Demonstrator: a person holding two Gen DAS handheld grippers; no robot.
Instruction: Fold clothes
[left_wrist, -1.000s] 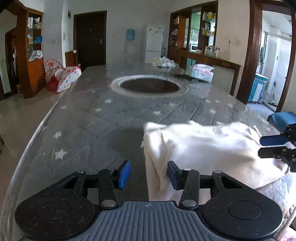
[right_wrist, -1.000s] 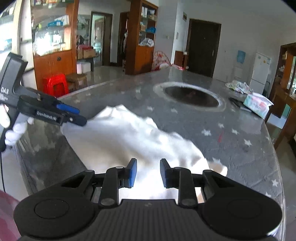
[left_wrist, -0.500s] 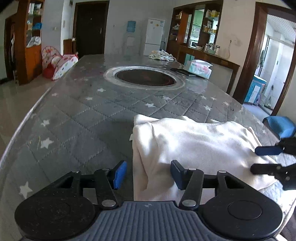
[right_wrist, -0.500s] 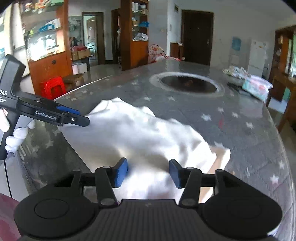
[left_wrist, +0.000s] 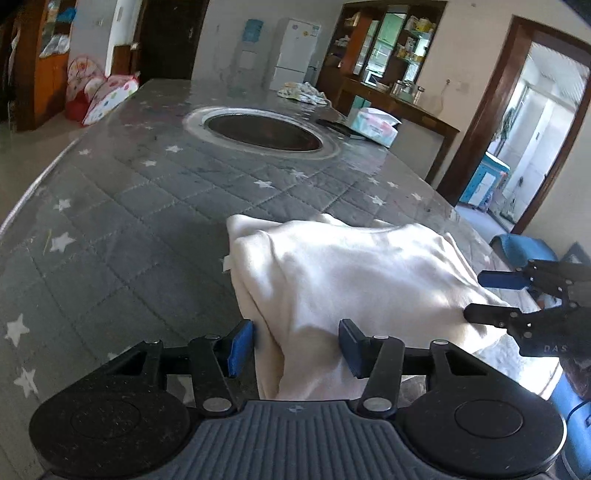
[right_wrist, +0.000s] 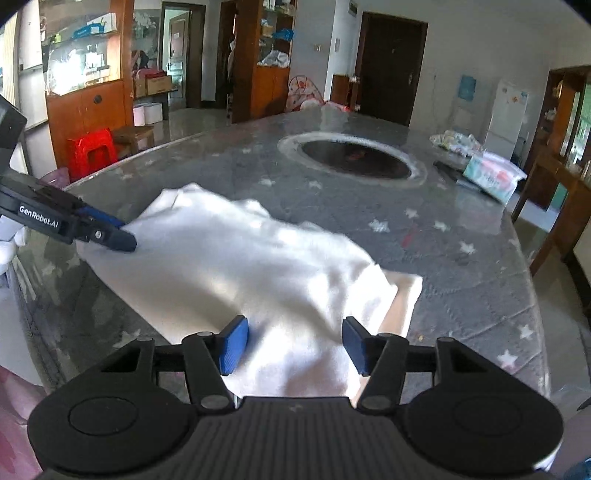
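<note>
The left tongs (right_wrist: 122, 232) have white writing on their black side that reads "GenRobot.AI". The letters "DAS" show on the black body of the right tongs (left_wrist: 491, 295).

The left tongs (left_wrist: 295, 349) are spread wide, with nothing pinched. Their blue pads (left_wrist: 240, 347) sit on both sides of the near left edge of the white cloth (left_wrist: 351, 288). The cloth bunches up between them, and I cannot tell if the pads touch it.

The right tongs (right_wrist: 291, 345) are spread wide too, letting go. The white cloth (right_wrist: 240, 273) lies between their blue pads (right_wrist: 234, 345), at its near right part.

The cloth is soft, thick and creamy white, folded over with puffy wrinkles. It lies on the near end of the tabletop (left_wrist: 129, 221), close to the edge.

The tabletop is big and shiny. It has a gray padded cover with stitched squares and little white stars. A dark round hole with a pale ring (left_wrist: 264, 129) sits in its middle. Far off, a soft pack with a pink and blue print (right_wrist: 491, 177) lies on it.
</note>
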